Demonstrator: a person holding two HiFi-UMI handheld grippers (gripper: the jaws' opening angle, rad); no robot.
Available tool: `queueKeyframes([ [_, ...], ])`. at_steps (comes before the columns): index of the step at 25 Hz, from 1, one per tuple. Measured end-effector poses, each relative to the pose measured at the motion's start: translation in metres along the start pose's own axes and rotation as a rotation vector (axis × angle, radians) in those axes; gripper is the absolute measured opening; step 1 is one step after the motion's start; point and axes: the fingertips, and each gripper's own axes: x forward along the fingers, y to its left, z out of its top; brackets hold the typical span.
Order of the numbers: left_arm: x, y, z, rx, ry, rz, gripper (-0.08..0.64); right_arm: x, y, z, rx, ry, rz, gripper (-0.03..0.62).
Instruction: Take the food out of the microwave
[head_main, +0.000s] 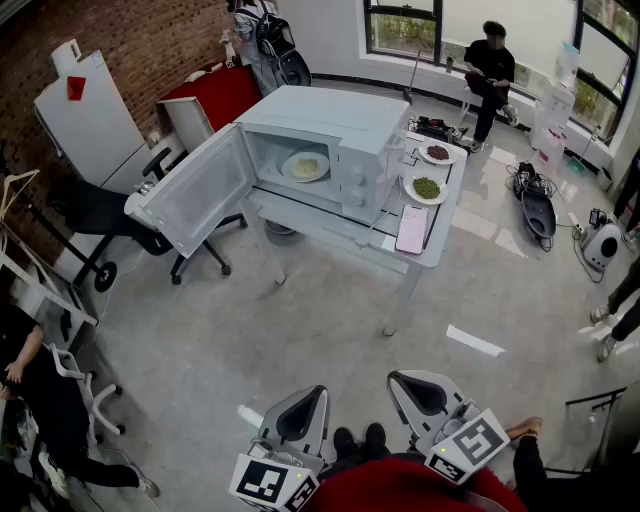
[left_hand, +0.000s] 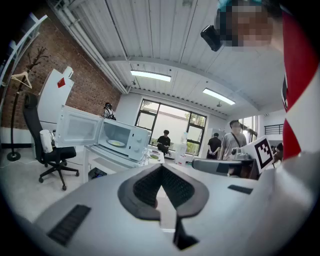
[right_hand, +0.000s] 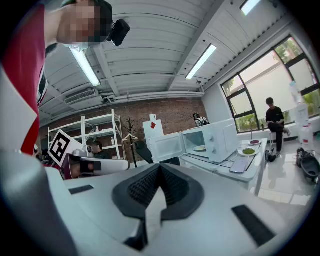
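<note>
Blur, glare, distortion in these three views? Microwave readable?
Head view: sharp, mild bending at edges, microwave and the plate inside it clear. Left gripper view: heavy fisheye, dark corners, fingers soft from closeness, windows partly washed out. Right gripper view: same fisheye, fingers blurred, window bright, microwave small but legible.

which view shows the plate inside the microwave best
The head view: it looks down past the open door into the microwave and shows the whole plate with pale food on it. Both gripper views catch the plate only as a small, flat sliver far off inside the microwave.
</note>
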Motion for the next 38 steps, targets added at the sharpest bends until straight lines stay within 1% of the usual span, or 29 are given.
queueKeyframes([
  [4,0.001,0.002,0.001,-0.026,-0.01,0.004,0.008,-0.001,-0.002,0.001,-0.002,0.0,-0.005,0.009],
  [9,0.005,-0.002,0.0,-0.01,-0.004,0.0,0.008,-0.003,-0.006,0.001,-0.003,0.002,-0.005,0.009],
  [14,0.009,-0.008,-0.002,-0.017,0.005,-0.009,0.008,-0.008,-0.009,0.0,0.005,0.003,-0.006,0.009],
  [19,0.012,-0.01,-0.007,-0.027,0.016,-0.002,0.008,-0.013,-0.015,0.0,0.025,-0.004,-0.01,0.011],
  [26,0.017,-0.009,-0.012,0.0,0.026,0.009,0.008,-0.021,-0.025,-0.003,0.046,0.006,-0.011,0.011],
  [31,0.026,-0.015,-0.012,0.0,0.027,0.011,0.008,-0.025,-0.032,-0.001,0.039,0.005,-0.003,0.011],
  [35,0.033,-0.019,-0.012,0.015,0.023,0.025,0.008,-0.03,-0.04,0.001,0.032,0.001,0.0,0.011],
  [38,0.035,-0.021,-0.011,0.009,0.016,0.035,0.008,-0.034,-0.044,0.001,0.027,0.001,-0.003,0.011],
])
